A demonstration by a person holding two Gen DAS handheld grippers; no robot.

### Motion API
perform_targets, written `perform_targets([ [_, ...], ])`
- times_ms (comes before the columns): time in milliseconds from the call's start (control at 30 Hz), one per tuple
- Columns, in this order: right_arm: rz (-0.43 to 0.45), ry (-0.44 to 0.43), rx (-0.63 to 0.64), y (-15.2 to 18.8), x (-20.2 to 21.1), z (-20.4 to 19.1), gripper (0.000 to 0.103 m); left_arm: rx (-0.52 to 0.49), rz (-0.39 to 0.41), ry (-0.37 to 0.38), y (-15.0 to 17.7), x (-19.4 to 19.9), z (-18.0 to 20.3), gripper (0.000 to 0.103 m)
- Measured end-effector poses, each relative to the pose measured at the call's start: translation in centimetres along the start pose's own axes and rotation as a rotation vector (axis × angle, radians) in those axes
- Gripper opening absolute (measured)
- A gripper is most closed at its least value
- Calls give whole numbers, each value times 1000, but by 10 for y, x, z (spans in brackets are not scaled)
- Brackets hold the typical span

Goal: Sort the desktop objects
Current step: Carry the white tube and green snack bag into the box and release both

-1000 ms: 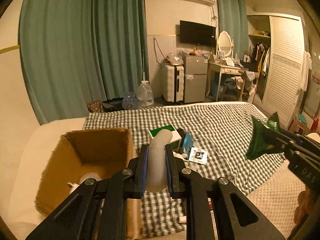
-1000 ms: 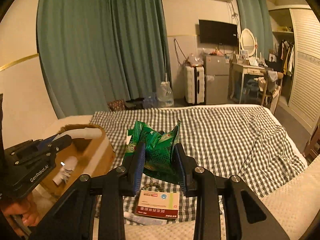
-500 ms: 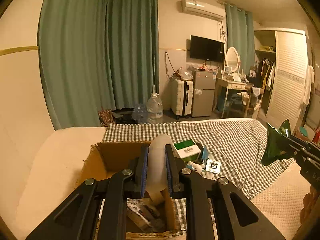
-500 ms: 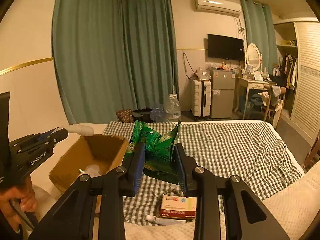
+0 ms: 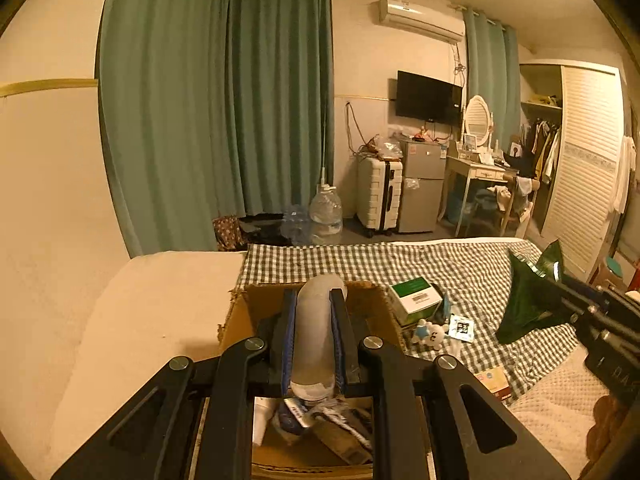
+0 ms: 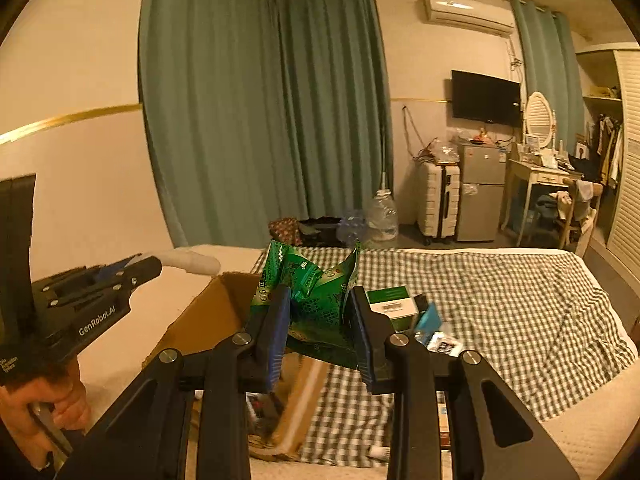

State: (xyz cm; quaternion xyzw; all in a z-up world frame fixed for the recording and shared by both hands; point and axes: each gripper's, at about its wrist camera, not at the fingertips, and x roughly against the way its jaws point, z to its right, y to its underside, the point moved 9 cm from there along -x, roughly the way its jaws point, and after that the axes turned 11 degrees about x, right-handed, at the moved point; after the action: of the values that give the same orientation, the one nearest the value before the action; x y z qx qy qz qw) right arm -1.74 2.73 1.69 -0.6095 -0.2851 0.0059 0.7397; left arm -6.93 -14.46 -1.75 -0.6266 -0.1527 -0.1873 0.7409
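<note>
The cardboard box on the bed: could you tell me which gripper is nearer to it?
Left. The left gripper, shut on a white tube, hangs directly over the open cardboard box. The right gripper, shut on a green packet, is beside the box, over the checked cloth.

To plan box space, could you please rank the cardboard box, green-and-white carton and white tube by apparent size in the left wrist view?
1. cardboard box
2. white tube, though it is enlarged by nearness to the camera
3. green-and-white carton

Two grippers (image 5: 314,334) (image 6: 320,332), one white tube (image 5: 316,336), one green bag (image 6: 316,308), one cardboard box (image 5: 248,312), one green-and-white carton (image 5: 416,300), one bed (image 6: 520,300), two water jugs (image 5: 326,216) (image 5: 296,220), one suitcase (image 5: 378,196), one fridge (image 5: 424,184), one television (image 5: 428,98).
</note>
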Motion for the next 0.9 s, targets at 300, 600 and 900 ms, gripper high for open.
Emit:
perform_targets([
  [300,-61,-43,45,11,-44,-34,29,43,-87,-29,17,-41,-29,16],
  [600,-150,-70,116,34,-95,-58,29,58,-195,-58,42,-82,-41,16],
  [900,-218,-98,153,63,-132,-66,31,95,-259,-87,58,-102,-49,20],
])
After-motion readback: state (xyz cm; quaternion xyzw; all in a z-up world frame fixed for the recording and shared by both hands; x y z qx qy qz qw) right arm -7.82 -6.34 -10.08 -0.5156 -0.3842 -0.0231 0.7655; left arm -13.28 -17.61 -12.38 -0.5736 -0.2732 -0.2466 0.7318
